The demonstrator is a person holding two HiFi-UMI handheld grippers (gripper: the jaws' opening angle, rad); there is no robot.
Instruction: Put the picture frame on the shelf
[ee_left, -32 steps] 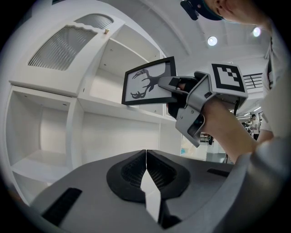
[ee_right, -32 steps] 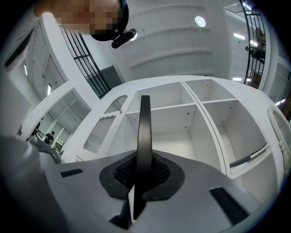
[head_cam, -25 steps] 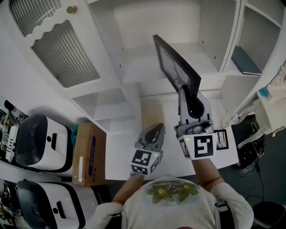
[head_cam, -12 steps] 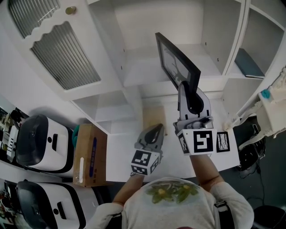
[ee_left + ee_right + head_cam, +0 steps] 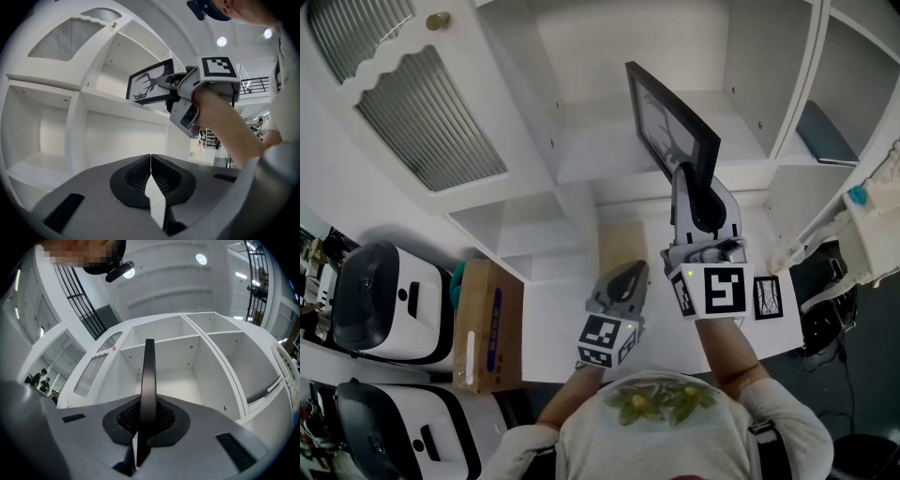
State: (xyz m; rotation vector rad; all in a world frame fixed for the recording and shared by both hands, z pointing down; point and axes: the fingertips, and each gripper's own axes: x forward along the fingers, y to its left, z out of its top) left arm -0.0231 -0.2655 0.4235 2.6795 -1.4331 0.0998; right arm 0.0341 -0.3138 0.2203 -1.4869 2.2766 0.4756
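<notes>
A black picture frame (image 5: 667, 127) with a deer print is held up in front of the white shelf unit (image 5: 609, 159). My right gripper (image 5: 701, 201) is shut on its lower edge. In the right gripper view the frame (image 5: 148, 376) shows edge-on between the jaws, facing the middle shelf compartment (image 5: 168, 376). From the left gripper view the frame (image 5: 151, 86) and the right gripper (image 5: 172, 88) appear above a shelf board (image 5: 126, 107). My left gripper (image 5: 625, 278) is lower, over the white table (image 5: 555, 323), shut with nothing in it.
A book (image 5: 821, 131) lies in the right compartment. A small framed print (image 5: 767, 295) sits on the table at the right. A cardboard box (image 5: 486, 323) stands left of the table, with white machines (image 5: 375, 300) further left. A cabinet door (image 5: 412, 103) hangs open at upper left.
The right gripper with the frame has shifted slightly right and up towards the shelf. The left gripper has stayed almost still.
</notes>
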